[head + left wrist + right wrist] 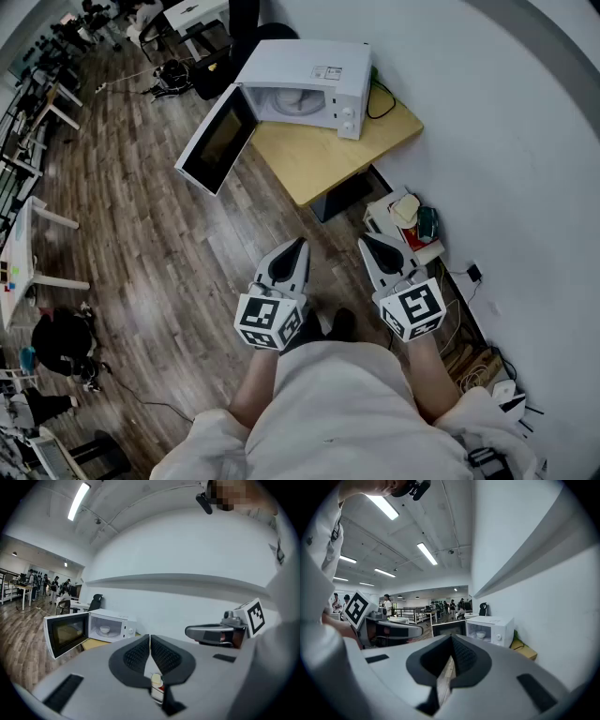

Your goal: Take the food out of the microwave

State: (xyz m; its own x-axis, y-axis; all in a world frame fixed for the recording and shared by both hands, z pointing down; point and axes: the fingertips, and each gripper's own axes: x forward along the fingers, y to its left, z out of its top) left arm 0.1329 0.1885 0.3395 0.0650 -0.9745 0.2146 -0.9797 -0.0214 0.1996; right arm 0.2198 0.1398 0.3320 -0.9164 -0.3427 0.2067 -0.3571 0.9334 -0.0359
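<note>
A white microwave (309,86) stands on a light wooden table (323,155) by the wall, its door (217,141) swung wide open to the left. Inside it sits a small white bowl (105,630), also seen as a pale bowl (480,634) in the right gripper view. My left gripper (298,246) and right gripper (367,242) are held side by side near my body, well short of the table. Both are shut with nothing between the jaws, tips pointing toward the microwave.
Wood-plank floor (141,234) spreads to the left. A pile of boxes and clutter (408,225) lies against the wall just ahead of my right gripper, with cables (473,281) along the skirting. Desks and chairs (178,37) stand beyond the microwave.
</note>
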